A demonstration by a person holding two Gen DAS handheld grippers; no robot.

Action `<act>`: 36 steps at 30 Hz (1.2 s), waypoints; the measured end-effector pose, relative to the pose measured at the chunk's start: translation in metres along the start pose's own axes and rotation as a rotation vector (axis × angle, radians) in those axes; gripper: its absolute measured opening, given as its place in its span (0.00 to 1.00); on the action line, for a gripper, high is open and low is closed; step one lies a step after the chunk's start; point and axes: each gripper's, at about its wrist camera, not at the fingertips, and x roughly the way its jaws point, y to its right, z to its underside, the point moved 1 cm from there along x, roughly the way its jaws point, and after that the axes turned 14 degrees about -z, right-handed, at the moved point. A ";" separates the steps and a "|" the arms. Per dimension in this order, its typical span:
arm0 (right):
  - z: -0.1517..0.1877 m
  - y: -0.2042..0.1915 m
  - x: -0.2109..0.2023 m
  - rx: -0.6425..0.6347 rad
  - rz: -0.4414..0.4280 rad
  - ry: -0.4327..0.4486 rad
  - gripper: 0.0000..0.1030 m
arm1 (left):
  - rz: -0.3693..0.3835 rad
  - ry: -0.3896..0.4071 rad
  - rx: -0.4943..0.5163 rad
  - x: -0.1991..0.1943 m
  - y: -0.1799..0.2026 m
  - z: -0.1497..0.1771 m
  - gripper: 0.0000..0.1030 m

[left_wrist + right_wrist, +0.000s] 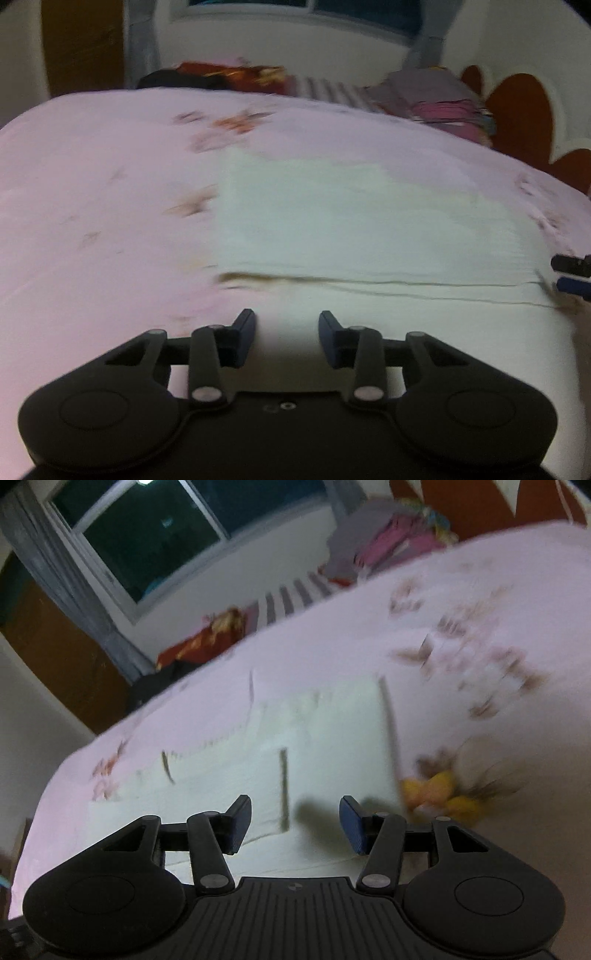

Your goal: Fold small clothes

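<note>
The garment [369, 221] is a small pale, whitish-mint piece lying flat on the pink floral bed [92, 184], spread out more or less as a rectangle toward the bed's near edge. It has thin dark trim lines, one running across it near the front, with a few short ones showing in the right wrist view [314, 738]. Both views are blurry, so I can't tell what kind of clothing it is.
</note>
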 end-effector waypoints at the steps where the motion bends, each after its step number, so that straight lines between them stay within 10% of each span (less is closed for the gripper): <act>1: 0.002 0.001 0.010 0.011 0.000 -0.026 0.52 | 0.014 0.001 0.006 0.003 -0.004 -0.002 0.35; 6: 0.008 -0.013 0.033 -0.052 0.037 -0.052 0.52 | 0.006 0.008 0.064 0.017 -0.003 -0.014 0.37; 9: 0.008 -0.020 0.045 -0.099 0.054 -0.080 0.15 | 0.003 0.025 0.100 0.023 0.000 -0.015 0.35; 13: 0.008 -0.021 0.049 -0.121 0.067 -0.074 0.03 | 0.037 0.025 0.067 0.021 -0.004 -0.012 0.29; 19: -0.001 -0.021 0.005 -0.145 0.127 0.075 0.03 | 0.056 0.025 0.077 0.023 -0.006 -0.014 0.21; 36: 0.010 0.006 -0.008 -0.126 0.186 0.023 0.03 | 0.074 0.017 0.110 0.024 0.000 -0.016 0.11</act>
